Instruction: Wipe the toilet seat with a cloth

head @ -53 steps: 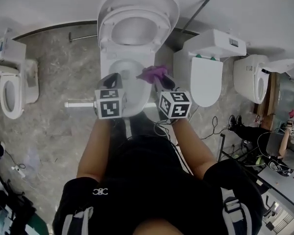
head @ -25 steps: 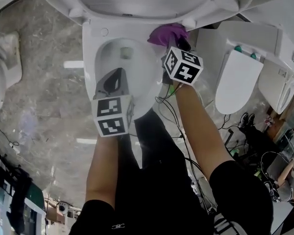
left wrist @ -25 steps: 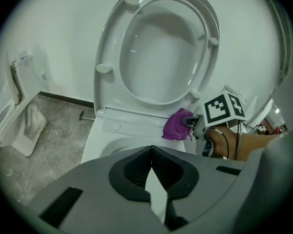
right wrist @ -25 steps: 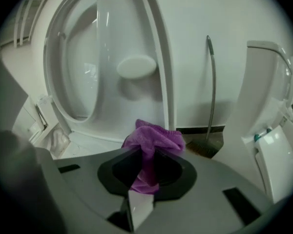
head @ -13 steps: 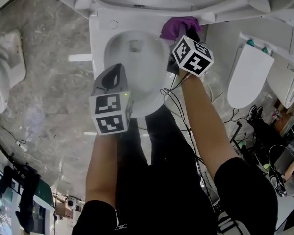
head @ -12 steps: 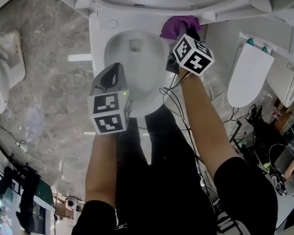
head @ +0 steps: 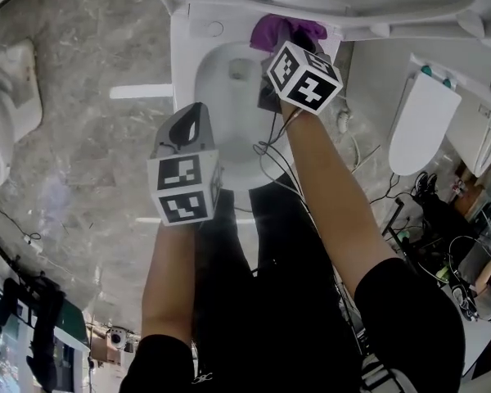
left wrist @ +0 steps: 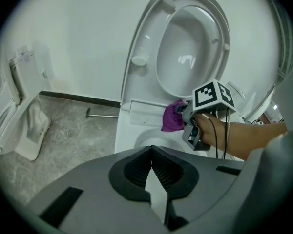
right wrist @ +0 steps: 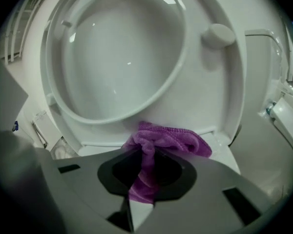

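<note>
Change from half a second ago: the right claw (right wrist: 144, 177) has slid leftward along the back edge of the white ceramic toilet bowl (head: 229, 150), from its back right corner towards the middle of that edge. It stays pinched on the purple fleecy cloth (right wrist: 168, 139), a strip of it clamped between the jaws and the rest bunched in front of them. The cloth lies on the back edge of the bowl's rim, right of centre, at the foot of the raised white toilet seat (right wrist: 212, 77), which stands upright with its lid behind it. The left claw (left wrist: 152, 172) is pressed together with nothing in it, and now hangs over the bowl's front left edge, a little further out than before.

Thin black cables (head: 272, 142) trail from the right claw across the bowl's front. The floor (head: 90, 162) is grey marbled stone and the wall (left wrist: 78, 38) plain white. A second white toilet (left wrist: 12, 123) stands off to the left, and a white toilet with its lid down (head: 421, 125) to the right. A thin metal rod (left wrist: 103, 115) lies on the floor by the wall.
</note>
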Tool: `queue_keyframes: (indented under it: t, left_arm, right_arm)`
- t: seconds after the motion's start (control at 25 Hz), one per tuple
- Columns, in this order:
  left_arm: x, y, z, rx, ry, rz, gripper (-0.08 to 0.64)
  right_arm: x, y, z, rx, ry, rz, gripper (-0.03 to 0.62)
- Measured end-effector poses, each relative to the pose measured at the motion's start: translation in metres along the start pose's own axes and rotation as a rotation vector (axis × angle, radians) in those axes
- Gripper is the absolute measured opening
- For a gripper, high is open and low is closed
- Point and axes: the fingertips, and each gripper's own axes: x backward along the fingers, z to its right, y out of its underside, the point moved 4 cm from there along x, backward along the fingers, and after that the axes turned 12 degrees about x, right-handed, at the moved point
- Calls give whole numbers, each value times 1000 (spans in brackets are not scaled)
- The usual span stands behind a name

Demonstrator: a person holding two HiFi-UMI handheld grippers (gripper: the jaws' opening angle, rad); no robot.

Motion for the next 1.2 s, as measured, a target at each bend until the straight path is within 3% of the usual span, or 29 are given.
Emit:
queue_keyframes:
  t: [0.24, 0.6, 0.72, 1.04, 1.2]
  left_arm:
    - [17, 1, -38, 17, -11, 8, 5]
    - [38, 2, -97, 64, -32, 25, 6]
    - [45, 2, -107, 73, -28, 25, 5]
    - [38, 3, -110, 58, -15, 21, 5]
    - [37, 2, -102, 57, -7, 17, 5]
  right_arm:
    - [-13, -4, -82, 59, -148, -5, 66]
    - [-23, -11, -151, 122, -198, -7, 66]
    - [-25, -15, -175, 183, -243, -2, 66]
    - [-27, -4, -216, 415, -388, 1, 66]
    - [-17, 25, -210, 449, -446, -47, 66]
